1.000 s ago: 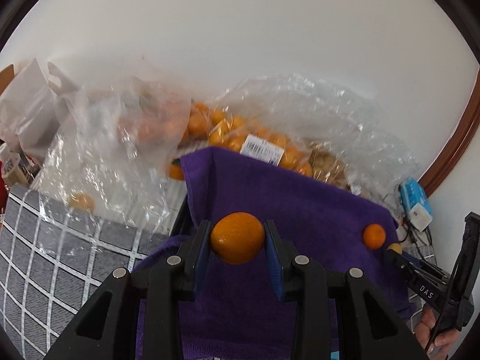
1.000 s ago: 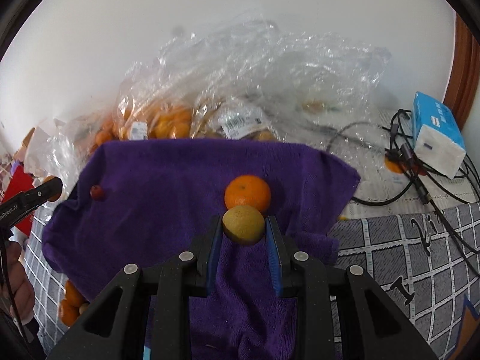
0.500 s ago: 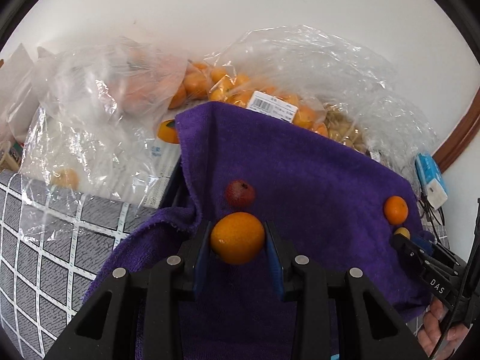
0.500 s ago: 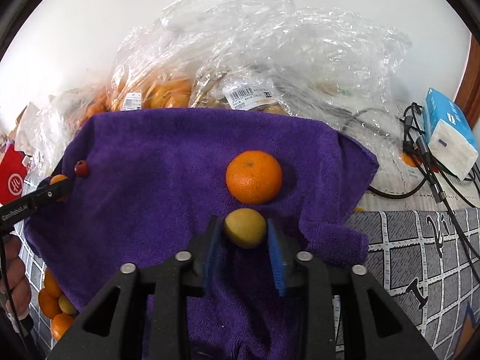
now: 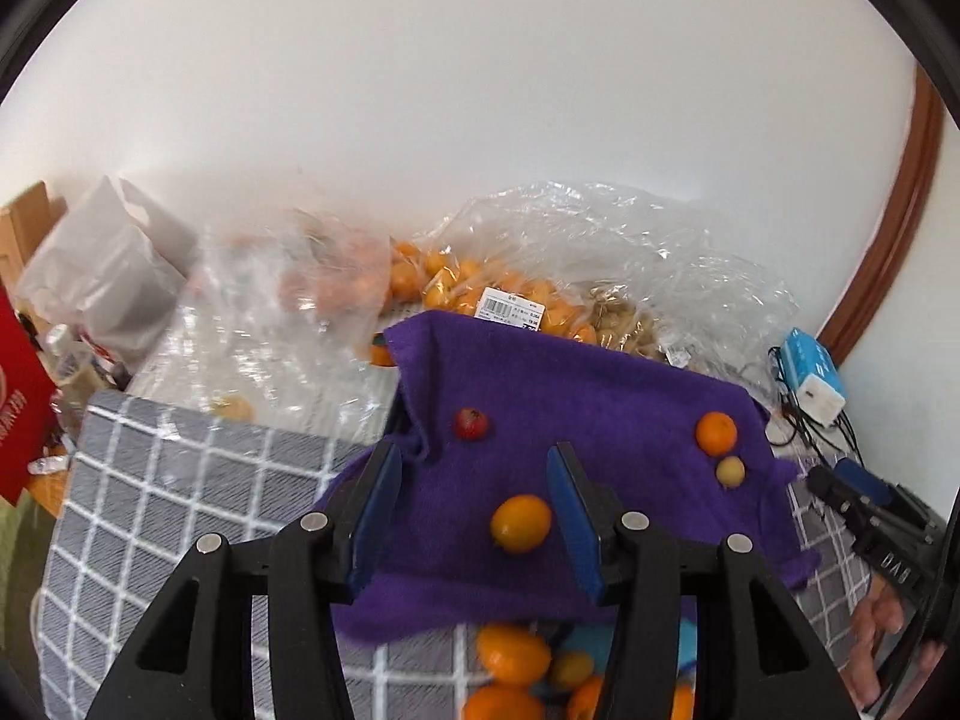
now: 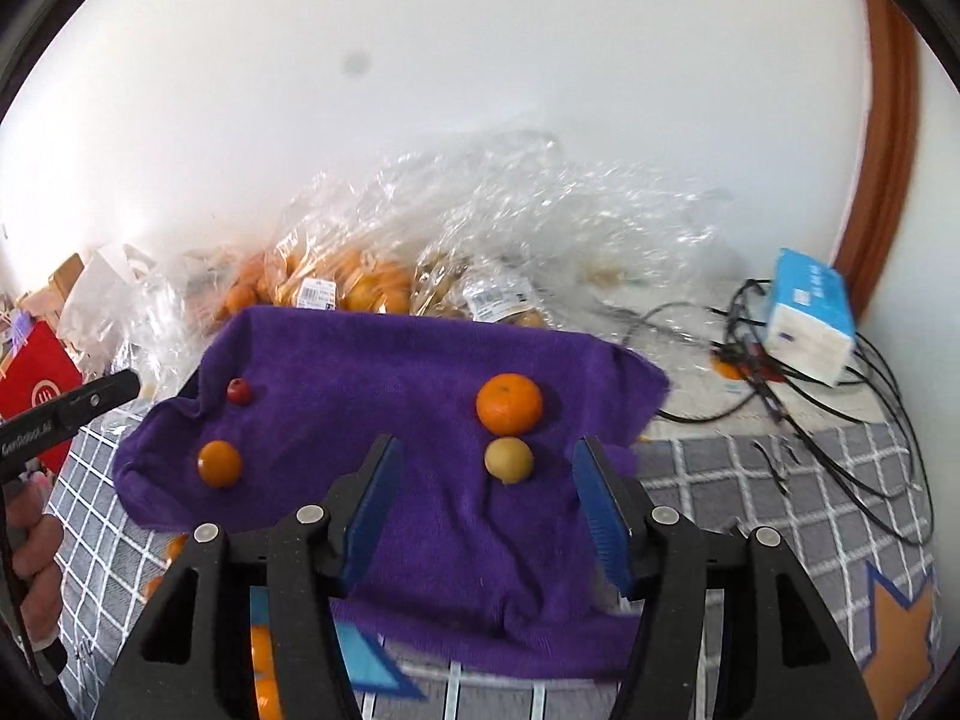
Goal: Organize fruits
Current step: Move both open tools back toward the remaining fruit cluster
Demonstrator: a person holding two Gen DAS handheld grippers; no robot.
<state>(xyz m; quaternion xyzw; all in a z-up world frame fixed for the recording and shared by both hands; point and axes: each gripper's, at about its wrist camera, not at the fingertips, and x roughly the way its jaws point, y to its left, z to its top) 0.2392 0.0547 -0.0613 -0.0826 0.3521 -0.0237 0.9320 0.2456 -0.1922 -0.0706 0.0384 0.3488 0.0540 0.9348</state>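
A purple towel (image 5: 600,408) (image 6: 372,372) lies on the grey checked cloth. My left gripper (image 5: 474,498) is open and empty; a small orange (image 5: 520,522) (image 6: 219,463) lies on the towel between its fingers, with a small red fruit (image 5: 471,423) (image 6: 239,390) beyond it. My right gripper (image 6: 486,495) is open and empty; a yellow fruit (image 6: 509,459) (image 5: 730,471) lies on the towel just ahead of it, touching a bigger orange (image 6: 509,403) (image 5: 716,432).
Clear plastic bags of oranges (image 5: 480,294) (image 6: 360,282) are heaped at the wall behind the towel. More oranges (image 5: 510,654) lie below the towel's near edge. A blue-white box (image 6: 810,318) and black cables (image 6: 780,396) are at the right. A red box (image 5: 18,396) is at the left.
Both grippers have opened, let go of their fruits onto the towel and pulled back. The small orange and the yellow fruit now rest on the towel.
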